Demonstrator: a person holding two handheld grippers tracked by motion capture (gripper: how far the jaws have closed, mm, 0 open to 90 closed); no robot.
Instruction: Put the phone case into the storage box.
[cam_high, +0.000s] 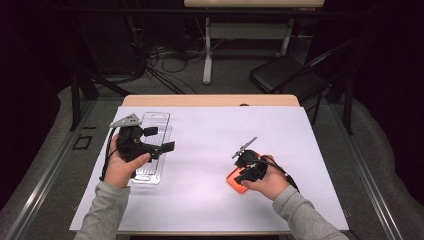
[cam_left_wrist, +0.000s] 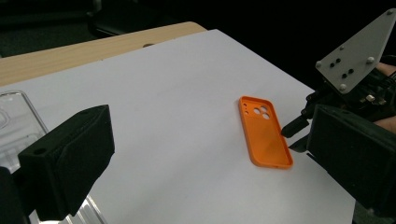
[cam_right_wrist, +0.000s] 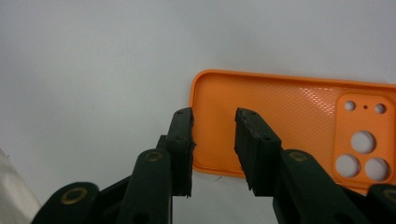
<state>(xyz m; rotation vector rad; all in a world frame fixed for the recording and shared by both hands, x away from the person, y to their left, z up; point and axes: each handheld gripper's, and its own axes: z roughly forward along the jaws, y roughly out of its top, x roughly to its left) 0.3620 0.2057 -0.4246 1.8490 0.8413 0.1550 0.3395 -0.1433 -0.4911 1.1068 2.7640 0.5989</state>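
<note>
A person sits at a table covered by a white sheet (cam_high: 210, 150), a two-jaw gripper in each hand, grey sleeves entering from the bottom of the high view.

The right gripper (cam_right_wrist: 214, 140) hovers low over an orange phone case (cam_right_wrist: 280, 116) that lies flat on the sheet, inner side up, to the right of the table's middle. In the right gripper view its two black jaws stand apart with a gap between them — one jaw sits at the case's short end rim, the other over the textured inside, near the corner farthest from the camera cut-outs. The pads do not press on anything that can be seen; whether they touch the case cannot be told.

From the left gripper view, the orange phone case (cam_left_wrist: 264, 133) lies lengthwise with its camera holes at the far end, and the right gripper (cam_left_wrist: 295, 135) points its tips at the case's near right edge.

The left gripper (cam_high: 156, 139) is held above a clear plastic tray (cam_high: 152, 150) on the left side of the sheet. Its jaws are spread wide and hold nothing — the clear tray (cam_left_wrist: 16, 116) shows beneath one jaw.
</note>
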